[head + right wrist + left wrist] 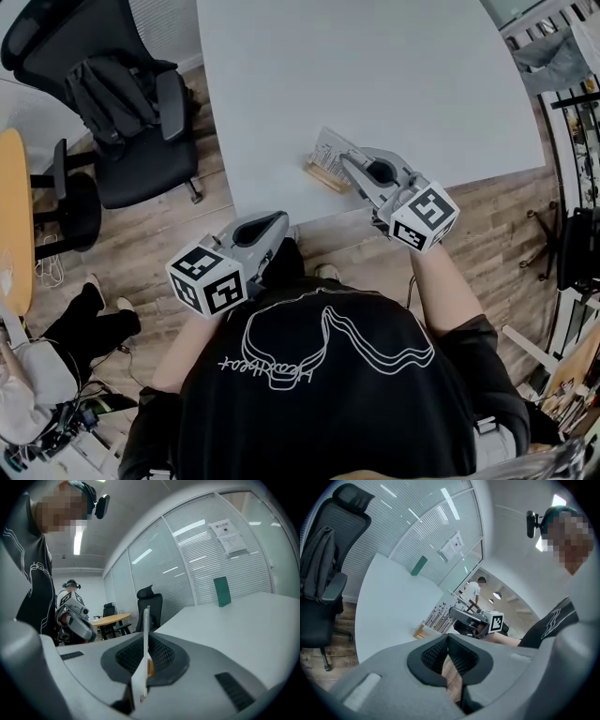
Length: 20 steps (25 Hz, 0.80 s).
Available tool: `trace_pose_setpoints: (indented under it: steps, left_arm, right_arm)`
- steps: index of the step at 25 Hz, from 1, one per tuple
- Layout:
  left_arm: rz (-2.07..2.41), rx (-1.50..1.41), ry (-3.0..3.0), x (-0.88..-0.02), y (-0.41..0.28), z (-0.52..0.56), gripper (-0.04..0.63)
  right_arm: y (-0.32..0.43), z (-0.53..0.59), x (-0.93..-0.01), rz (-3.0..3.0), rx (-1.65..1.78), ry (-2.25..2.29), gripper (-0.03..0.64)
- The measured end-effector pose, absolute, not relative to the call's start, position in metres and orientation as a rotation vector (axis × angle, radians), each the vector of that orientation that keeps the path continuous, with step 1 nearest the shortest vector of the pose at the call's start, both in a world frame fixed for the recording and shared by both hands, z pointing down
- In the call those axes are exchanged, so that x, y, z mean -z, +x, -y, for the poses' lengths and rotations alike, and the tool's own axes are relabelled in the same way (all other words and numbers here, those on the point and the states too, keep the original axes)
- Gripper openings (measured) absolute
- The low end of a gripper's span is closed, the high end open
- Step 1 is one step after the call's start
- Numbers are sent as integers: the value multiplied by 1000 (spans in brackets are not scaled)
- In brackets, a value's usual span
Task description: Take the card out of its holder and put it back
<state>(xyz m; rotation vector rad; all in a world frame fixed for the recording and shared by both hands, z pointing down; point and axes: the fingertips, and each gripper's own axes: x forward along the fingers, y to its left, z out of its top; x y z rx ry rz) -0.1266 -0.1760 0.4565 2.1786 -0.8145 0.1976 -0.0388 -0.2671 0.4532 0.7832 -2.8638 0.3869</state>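
Head view first. Shows the right gripper (349, 165) out over the near edge of the white bench (394, 66), jaws narrow and pinched on the card (328, 148). Places that card at the gripper's tips, tilted, its lower edge down by the wooden holder (324, 177) just beneath the jaws; cannot tell whether seated in the slot. Shows the left gripper (277, 223) back off the bench, over the wood floor, well apart from card and holder, with a black office chair (131, 131) farther out on its left.

Left gripper view next. Shows the pads (432, 654) drawn together at the tips with nothing between them, only floor through the gap behind. Puts holder, card and right gripper ahead of the jaws, at the bench edge.

Right gripper view last. Shows the card edge-on and upright between the two pads, pressed from both sides. Leaves the bench stretching ahead to the right, with a green upright block (222, 591) far beyond the jaws.
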Motion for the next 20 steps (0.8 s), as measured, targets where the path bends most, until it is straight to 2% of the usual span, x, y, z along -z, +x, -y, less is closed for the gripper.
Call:
trace_pose_setpoints:
  steps: [20]
  left_arm:
    - [841, -186, 2124, -472, -124, 169, 12]
  right_arm:
    - [-36, 266, -480, 2862, -422, 780, 25]
